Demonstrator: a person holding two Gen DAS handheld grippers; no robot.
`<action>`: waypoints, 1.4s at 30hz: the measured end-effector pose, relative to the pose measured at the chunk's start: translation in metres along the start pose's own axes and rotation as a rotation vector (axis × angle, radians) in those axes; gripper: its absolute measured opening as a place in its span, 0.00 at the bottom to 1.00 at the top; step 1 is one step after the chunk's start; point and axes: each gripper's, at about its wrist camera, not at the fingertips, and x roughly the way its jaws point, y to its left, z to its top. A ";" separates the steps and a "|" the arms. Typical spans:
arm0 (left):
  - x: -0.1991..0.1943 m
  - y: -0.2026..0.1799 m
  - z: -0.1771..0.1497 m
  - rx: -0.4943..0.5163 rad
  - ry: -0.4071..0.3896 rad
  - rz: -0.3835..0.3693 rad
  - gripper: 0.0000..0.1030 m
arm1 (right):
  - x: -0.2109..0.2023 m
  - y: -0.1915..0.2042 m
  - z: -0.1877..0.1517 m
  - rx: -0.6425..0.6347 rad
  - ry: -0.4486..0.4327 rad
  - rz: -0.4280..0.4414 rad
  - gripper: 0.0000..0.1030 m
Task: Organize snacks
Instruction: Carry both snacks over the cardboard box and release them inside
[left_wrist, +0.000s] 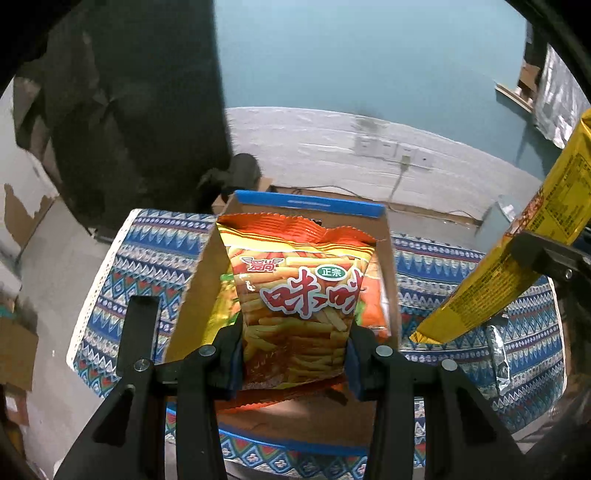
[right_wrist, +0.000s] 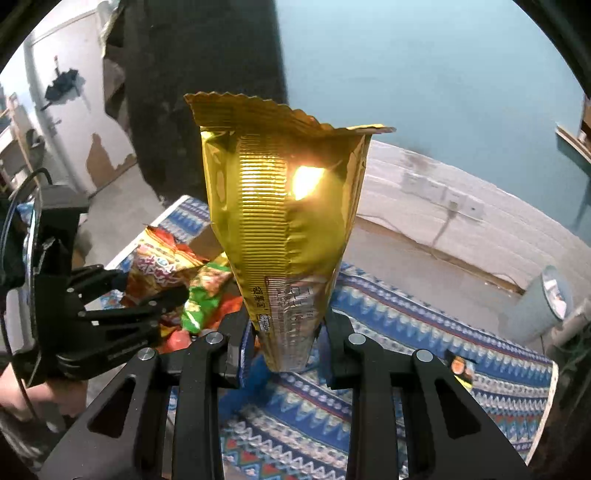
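My left gripper (left_wrist: 295, 350) is shut on the lower part of an orange fries snack bag (left_wrist: 299, 288), which stands upright over an open cardboard box (left_wrist: 308, 203) with a blue rim. Inside the box lie a yellow-green bag (left_wrist: 221, 306) and an orange bag (left_wrist: 373, 302). My right gripper (right_wrist: 286, 332) is shut on the bottom of a tall gold snack bag (right_wrist: 284, 206), held upright above the patterned cloth to the right of the box. The gold bag (left_wrist: 517, 258) slants in at the right of the left wrist view. The left gripper (right_wrist: 151, 286) and its orange bag (right_wrist: 162, 266) show at the left of the right wrist view.
A blue patterned cloth (left_wrist: 140, 258) covers the table. A silver packet (left_wrist: 498, 354) and a small dark packet (right_wrist: 460, 367) lie on the cloth right of the box. A grey bin (right_wrist: 539, 306) stands on the floor beyond. A hand (right_wrist: 22, 398) holds the left gripper.
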 end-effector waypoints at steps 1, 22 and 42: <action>0.000 0.004 -0.001 -0.007 0.001 0.003 0.42 | 0.002 0.001 0.001 -0.005 0.003 0.006 0.26; 0.032 0.046 -0.011 -0.086 0.077 0.065 0.43 | 0.085 0.039 0.015 0.004 0.181 0.119 0.28; 0.032 0.033 -0.005 -0.077 0.075 0.086 0.76 | 0.094 0.019 0.016 0.062 0.144 0.033 0.73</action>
